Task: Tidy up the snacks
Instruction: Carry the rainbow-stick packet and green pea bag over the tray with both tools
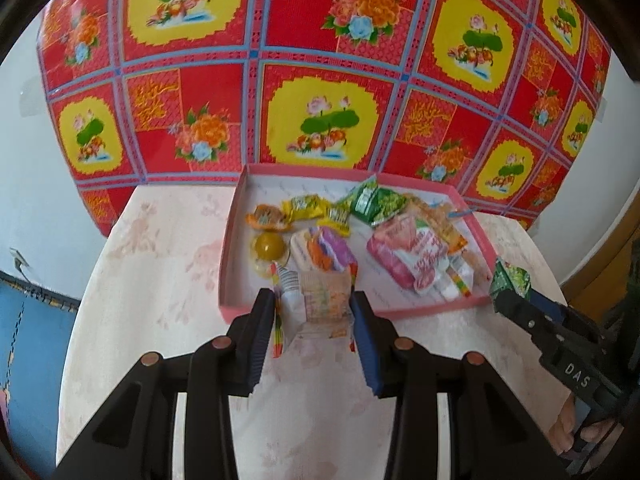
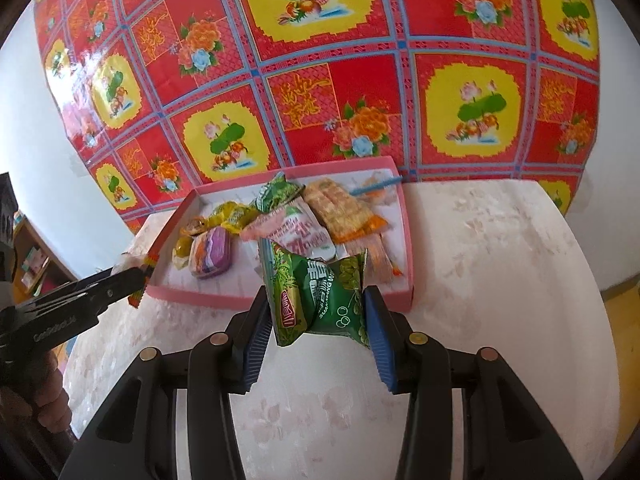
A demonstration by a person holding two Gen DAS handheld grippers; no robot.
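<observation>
A shallow pink tray (image 1: pixel 320 313) on the pale table holds several snack packets. My left gripper (image 1: pixel 314 312) is shut on a pale clear-wrapped snack packet (image 1: pixel 320 300), lifted over the tray's near edge. In the right wrist view my right gripper (image 2: pixel 316 312) is shut on a green snack packet (image 2: pixel 320 296), held above the table just in front of the tray (image 2: pixel 208 301). The same green packet (image 1: pixel 512 282) shows at the right of the left wrist view, and the left gripper's packet (image 2: pixel 136 268) shows at the left of the right wrist view.
In the tray lie a purple packet (image 1: pixel 332 250), a pink packet (image 1: pixel 404 256), yellow packets (image 1: pixel 316 210), green packets (image 1: pixel 376 200) and a round jelly cup (image 1: pixel 269 246). A red floral cloth (image 1: pixel 320 60) covers the wall behind. A person's hand (image 2: pixel 44 384) holds the left gripper.
</observation>
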